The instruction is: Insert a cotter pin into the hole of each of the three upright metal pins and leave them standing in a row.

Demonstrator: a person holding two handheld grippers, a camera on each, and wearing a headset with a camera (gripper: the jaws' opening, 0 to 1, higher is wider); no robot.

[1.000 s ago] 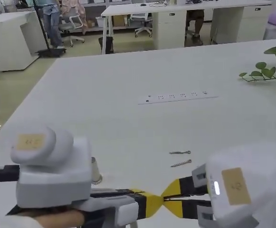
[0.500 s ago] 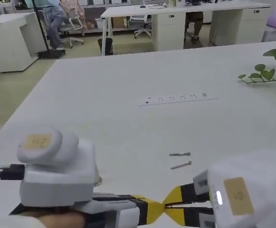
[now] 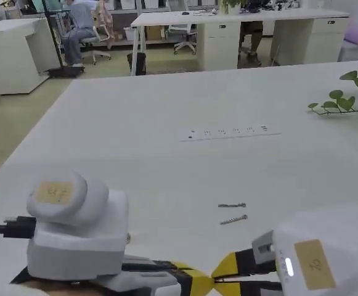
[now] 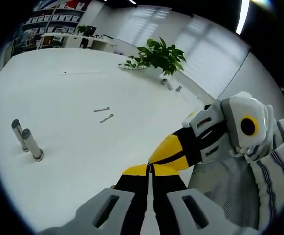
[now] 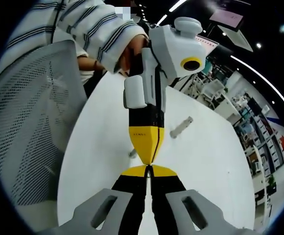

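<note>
My left fingers (image 4: 136, 172) are pressed shut, yellow tip against yellow tip, and I can make out nothing pinched between them. My right fingers (image 5: 132, 172) are closed the same way, and nothing shows in their seam either. The two pairs meet nose to nose, tips touching or all but touching, low over the near edge of the bench (image 3: 166, 160). In the left gripper view the right pair comes in from the right. In the right gripper view the left pair comes down from the top, with my striped sleeve (image 5: 93, 29) behind it.

Out from the tips, two metal pins (image 4: 32, 145) stand upright just beside each other on the bench, off to the left in the left gripper view. Two cotter pins (image 3: 231, 205) lie flat on the bench beyond the fingers, near one another and well apart from the metal pins. Farther back a power strip (image 3: 228, 132) lies across the bench, and a leafy plant (image 3: 345, 98) reaches in at its right edge.
</note>
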